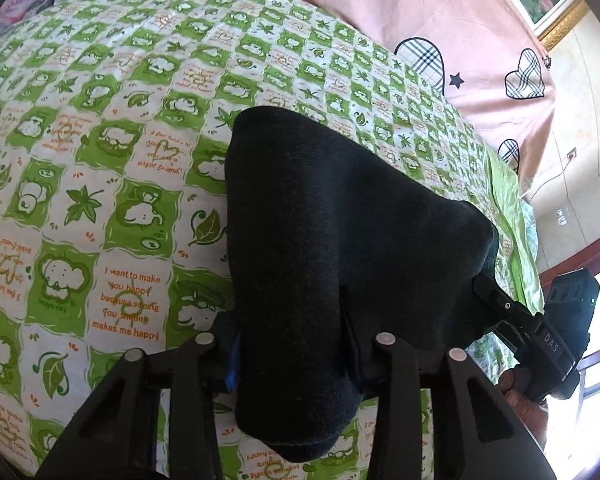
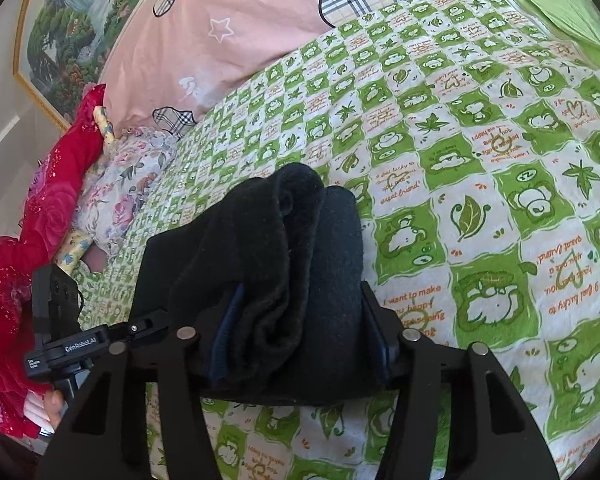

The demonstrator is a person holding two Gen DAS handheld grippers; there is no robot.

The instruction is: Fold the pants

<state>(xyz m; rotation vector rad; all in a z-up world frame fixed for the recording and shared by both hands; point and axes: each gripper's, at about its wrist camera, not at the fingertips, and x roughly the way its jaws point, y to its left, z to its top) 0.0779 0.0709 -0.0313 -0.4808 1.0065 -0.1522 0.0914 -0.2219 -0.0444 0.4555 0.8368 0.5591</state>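
Read "GenRobot.AI" in white on the black body of the left gripper [image 2: 148, 326], seen at the lower left of the right wrist view; read "DAS" on the right gripper [image 1: 488, 292] at the lower right of the left wrist view. Made out orange print on the bedspread [image 1: 100, 128]: "I want to make you happy because seeing you smiling makes me happy", plus "great friend!" on another square.

Worked over a bed covered in green and white checks with cartoon animals, leaves and orange lettering. Backed by a pink quilt [image 2: 236, 32] with plaid hearts and stars. Noted a floral pillow [image 2: 128, 188] and red rose-patterned fabric [image 2: 48, 216] at one side, and a gold-framed landscape painting [image 2: 64, 36] on the pale wall.

Saw black pants [image 1: 332, 240], thick and fleecy, bunched in soft folds and held up above the bedspread, stretched between the two tools. Left gripper [image 1: 296, 356] pinched on one end, cloth filling the space between its fingers and spilling down past them. Right gripper [image 2: 300, 340] likewise clamped on several gathered layers of the pants [image 2: 284, 264], fabric draped over both fingers.
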